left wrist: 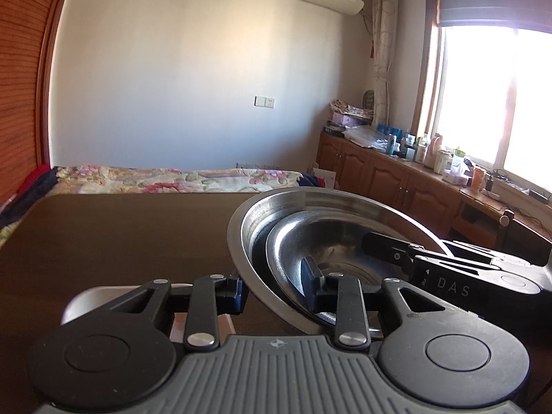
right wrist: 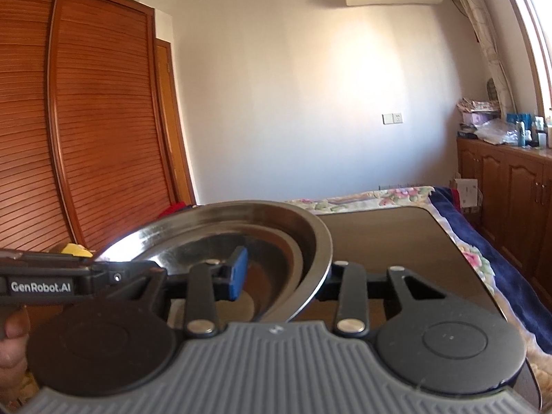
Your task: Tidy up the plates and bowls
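1. Daylight floods in from the window (left wrist: 496, 96), which is blown out to white.
2. The back wall (right wrist: 310, 103) carries a soft bright patch.
3. Fisheye bending curves the wardrobe (right wrist: 69, 120) and the picture edges.

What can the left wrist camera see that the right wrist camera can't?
Only the left wrist view shows the bright window and a steel tray behind the left tool. Only the right wrist view shows the wooden wardrobe and a thumb. Both show the big steel bowl with a smaller bowl inside, the table and the bed.
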`<state>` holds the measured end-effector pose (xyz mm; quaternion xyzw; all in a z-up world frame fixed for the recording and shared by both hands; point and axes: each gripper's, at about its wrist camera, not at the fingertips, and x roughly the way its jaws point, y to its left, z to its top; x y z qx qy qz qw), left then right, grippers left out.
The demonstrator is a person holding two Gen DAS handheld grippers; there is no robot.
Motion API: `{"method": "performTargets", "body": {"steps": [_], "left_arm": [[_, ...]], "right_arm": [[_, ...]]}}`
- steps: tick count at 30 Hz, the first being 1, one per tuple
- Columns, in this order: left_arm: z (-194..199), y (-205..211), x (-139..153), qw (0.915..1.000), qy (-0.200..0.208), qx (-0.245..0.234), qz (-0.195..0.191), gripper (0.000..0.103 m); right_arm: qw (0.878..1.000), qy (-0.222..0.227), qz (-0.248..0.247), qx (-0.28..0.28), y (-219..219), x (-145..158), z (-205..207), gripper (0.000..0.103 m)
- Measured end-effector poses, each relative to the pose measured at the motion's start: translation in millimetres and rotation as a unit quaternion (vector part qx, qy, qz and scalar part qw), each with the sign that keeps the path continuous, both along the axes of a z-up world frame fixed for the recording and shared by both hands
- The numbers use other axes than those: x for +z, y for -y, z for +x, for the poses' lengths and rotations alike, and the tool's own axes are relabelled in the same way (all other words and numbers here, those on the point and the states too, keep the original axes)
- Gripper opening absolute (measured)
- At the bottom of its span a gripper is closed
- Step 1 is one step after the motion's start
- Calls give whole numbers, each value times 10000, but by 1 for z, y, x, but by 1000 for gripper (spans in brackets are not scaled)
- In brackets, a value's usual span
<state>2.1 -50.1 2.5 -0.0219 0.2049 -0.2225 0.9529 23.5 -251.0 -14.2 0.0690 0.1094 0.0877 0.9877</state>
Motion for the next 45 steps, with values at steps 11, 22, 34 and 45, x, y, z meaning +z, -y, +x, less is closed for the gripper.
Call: {"method": "performTargets", "body": {"steps": [11, 22, 34, 45], "left_arm": [[-13, -32, 16, 9995, 25, 256, 186, 34], [-19, -59, 18, 9988, -10, 466, 160, 34], [-18, -86, 0, 9971, -202, 711, 181, 34], [-11, -98, -23, 9951, -390, 879, 220, 34]], "right_arm": [[9995, -51, 38, 319, -27, 7, -3, 40], [9979, -96, 34, 643, -53, 9, -1, 40], [9954, -330, -124, 894, -84, -5, 6, 40], [9934, -555, -344, 948, -101, -18, 12, 40]]}}
